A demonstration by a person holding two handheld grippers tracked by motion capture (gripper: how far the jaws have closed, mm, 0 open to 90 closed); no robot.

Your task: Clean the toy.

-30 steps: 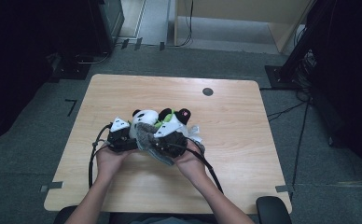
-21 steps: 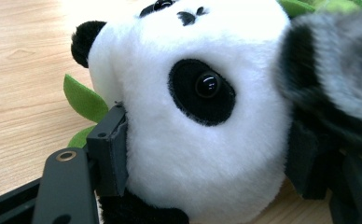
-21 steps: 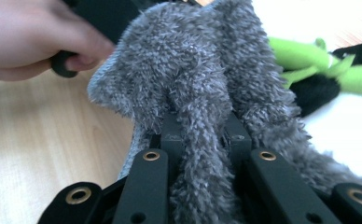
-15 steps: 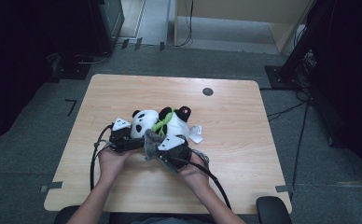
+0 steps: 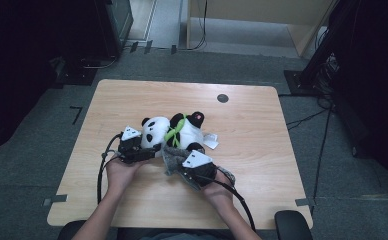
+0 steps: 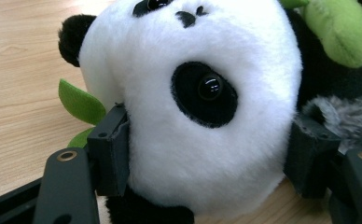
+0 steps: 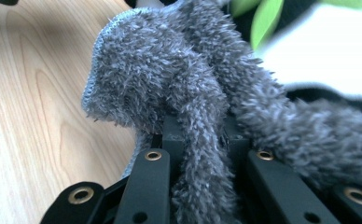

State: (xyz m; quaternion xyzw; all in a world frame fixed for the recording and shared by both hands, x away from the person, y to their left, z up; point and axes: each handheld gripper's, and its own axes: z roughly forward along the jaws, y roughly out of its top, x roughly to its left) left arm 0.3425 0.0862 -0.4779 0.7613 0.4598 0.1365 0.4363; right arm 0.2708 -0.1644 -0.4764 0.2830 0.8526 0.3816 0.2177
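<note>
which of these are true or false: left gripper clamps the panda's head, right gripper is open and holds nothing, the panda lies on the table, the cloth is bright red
1. The left gripper clamps the panda by its head: true.
2. The right gripper is open and holds nothing: false, it is shut on the grey fuzzy cloth.
3. The panda lies on the wooden table: true.
4. The cloth is bright red: false, it is grey.

Far half of table (image 5: 132, 95): bare wood, open passage; small dark disc (image 5: 222, 98) far right of centre.
Centre: plush panda (image 5: 174, 131) lying across, blocks the middle.
Near centre: grey fuzzy cloth (image 5: 172, 159) against panda's near side.
Right of panda: white tag (image 5: 211, 141), then open wood.
Left edge: open strip.
</note>
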